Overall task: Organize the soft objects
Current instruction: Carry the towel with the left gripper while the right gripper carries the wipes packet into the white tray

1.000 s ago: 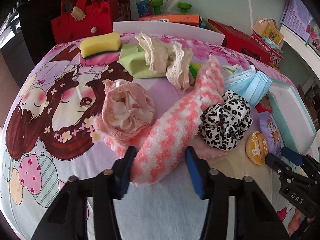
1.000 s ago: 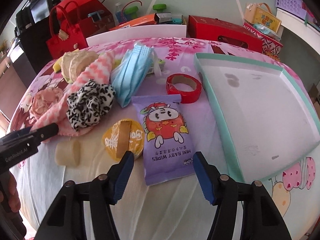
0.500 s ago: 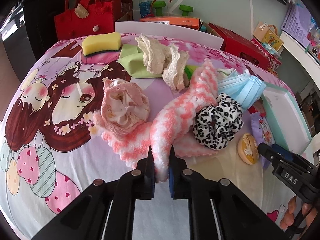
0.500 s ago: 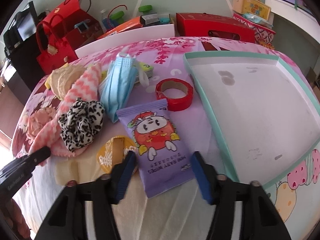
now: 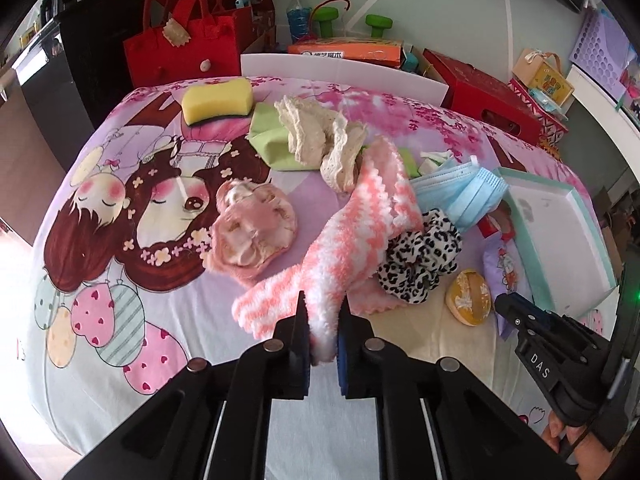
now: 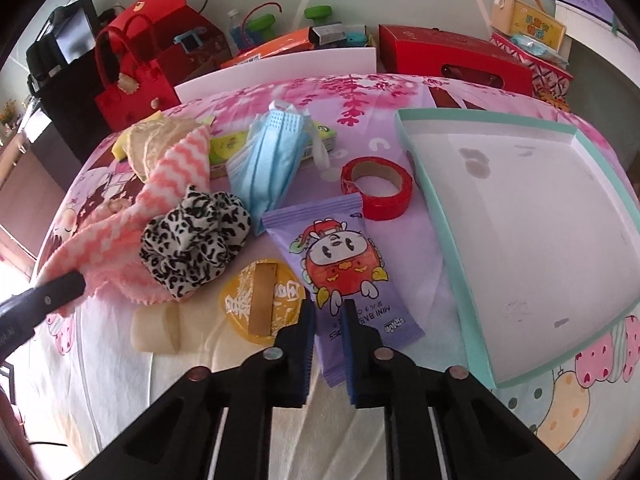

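My left gripper is shut on the near end of a fluffy pink-and-white striped sock, which lies across the bed; it also shows in the right wrist view. My right gripper is shut on the near edge of a purple baby wipes pack. Beside the sock lie a leopard-print scrunchie, a pink lace cloth, blue face masks and a beige lace piece. A white tray with a teal rim lies at the right.
A red tape roll, a round yellow packet, a yellow sponge and a green cloth lie on the cartoon-print bed. Red bags and boxes stand behind the bed's far edge.
My left gripper closed on the sock's end and pulled it toward me. My right gripper closed from wide open onto the wipes pack's edge.
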The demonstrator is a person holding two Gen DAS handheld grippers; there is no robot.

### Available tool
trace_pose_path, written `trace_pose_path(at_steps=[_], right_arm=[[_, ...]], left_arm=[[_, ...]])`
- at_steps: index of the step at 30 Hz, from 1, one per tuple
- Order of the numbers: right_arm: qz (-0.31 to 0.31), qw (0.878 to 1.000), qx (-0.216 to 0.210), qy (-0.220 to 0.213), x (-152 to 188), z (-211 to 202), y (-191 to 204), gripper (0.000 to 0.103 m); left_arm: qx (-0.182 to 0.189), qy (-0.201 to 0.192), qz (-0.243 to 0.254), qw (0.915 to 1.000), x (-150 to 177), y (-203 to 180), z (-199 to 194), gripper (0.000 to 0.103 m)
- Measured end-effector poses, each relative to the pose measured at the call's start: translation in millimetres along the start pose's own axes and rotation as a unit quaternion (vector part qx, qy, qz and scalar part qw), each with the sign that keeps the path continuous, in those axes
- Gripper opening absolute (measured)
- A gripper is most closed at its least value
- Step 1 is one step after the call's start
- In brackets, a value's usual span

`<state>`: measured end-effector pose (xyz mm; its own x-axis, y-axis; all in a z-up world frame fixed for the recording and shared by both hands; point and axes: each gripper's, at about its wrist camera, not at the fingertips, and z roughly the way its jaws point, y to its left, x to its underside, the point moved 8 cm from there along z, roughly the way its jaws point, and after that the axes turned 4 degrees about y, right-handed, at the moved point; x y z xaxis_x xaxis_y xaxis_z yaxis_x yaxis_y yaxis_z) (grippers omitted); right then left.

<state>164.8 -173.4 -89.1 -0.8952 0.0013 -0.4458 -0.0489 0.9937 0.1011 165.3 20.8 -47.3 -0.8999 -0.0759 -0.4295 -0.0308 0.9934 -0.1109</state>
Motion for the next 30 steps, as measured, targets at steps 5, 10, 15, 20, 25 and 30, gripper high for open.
trace_pose_path(at_steps=[5,10,15,20,25,30], right_arm=[[-0.001,1.000,-0.013,-0.007,0,-7,1,0.006],[0.017,0.999,-0.030,-0.021,-6,-19,-3,0.005],[0.037,0.997,-0.046,-0.048,-18,-42,-4,0.005],[0.051,0.994,-0.059,-0.070,-25,-64,-3,0.005],[0.048,0.993,-0.057,-0.089,-26,-75,-3,0.005],[0.061,0.992,-0.054,-0.095,-30,-88,-9,0.005]], left_arm=[[0.006,-0.006,-0.012,0.9999,-7,-3,-3,0.010],[0.011,-0.002,-0.026,0.9996,-12,1,-7,0.010],[0.018,-0.024,-0.041,0.9987,-12,7,-14,0.010],[0.026,-0.036,-0.055,0.9975,-10,6,-28,0.010],[0.016,-0.058,-0.038,0.9975,-17,2,-54,0.010],[0.031,-0.074,-0.042,0.9959,-31,2,-69,0.010]])
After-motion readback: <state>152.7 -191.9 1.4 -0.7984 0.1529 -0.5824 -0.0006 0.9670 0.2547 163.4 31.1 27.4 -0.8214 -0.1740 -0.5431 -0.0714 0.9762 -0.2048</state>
